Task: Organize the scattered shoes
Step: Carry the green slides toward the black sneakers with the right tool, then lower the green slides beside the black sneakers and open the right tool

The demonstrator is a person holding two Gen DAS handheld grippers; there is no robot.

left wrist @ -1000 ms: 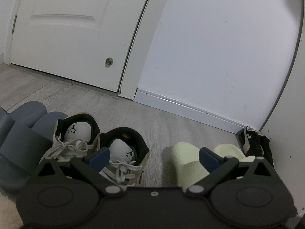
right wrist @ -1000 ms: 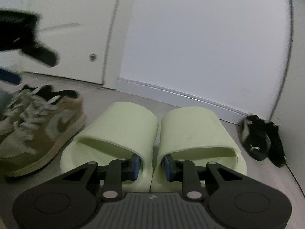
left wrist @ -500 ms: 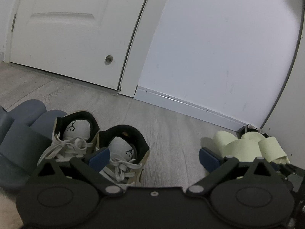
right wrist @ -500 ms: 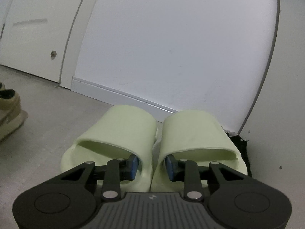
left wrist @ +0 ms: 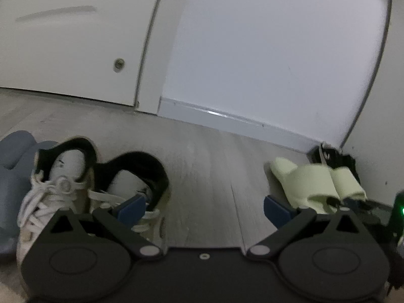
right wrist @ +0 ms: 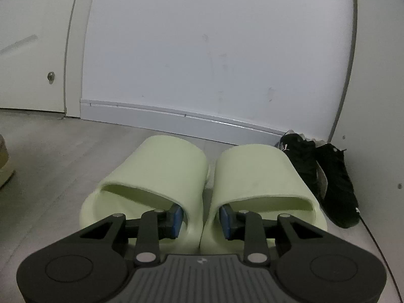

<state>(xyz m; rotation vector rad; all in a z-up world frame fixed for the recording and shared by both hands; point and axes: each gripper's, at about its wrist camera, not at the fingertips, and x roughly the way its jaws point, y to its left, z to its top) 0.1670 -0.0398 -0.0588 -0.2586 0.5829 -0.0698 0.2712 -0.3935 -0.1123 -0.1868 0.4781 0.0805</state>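
Left wrist view: left gripper jaws wide apart, empty, bare grey floor between them. Tan sneakers with white laces side by side under left finger; blue-grey slippers further left. Image blurred.

Right wrist view: right gripper clamped on pale green slides, one finger inside each strap, pinching inner walls together. Slides side by side, toes toward wall, black sneakers just beside them in corner.

Slides lie side by side directly ahead of the right tool; sneakers just right of them, by the wall corner. Laced shoes sit ahead-left of the left tool.
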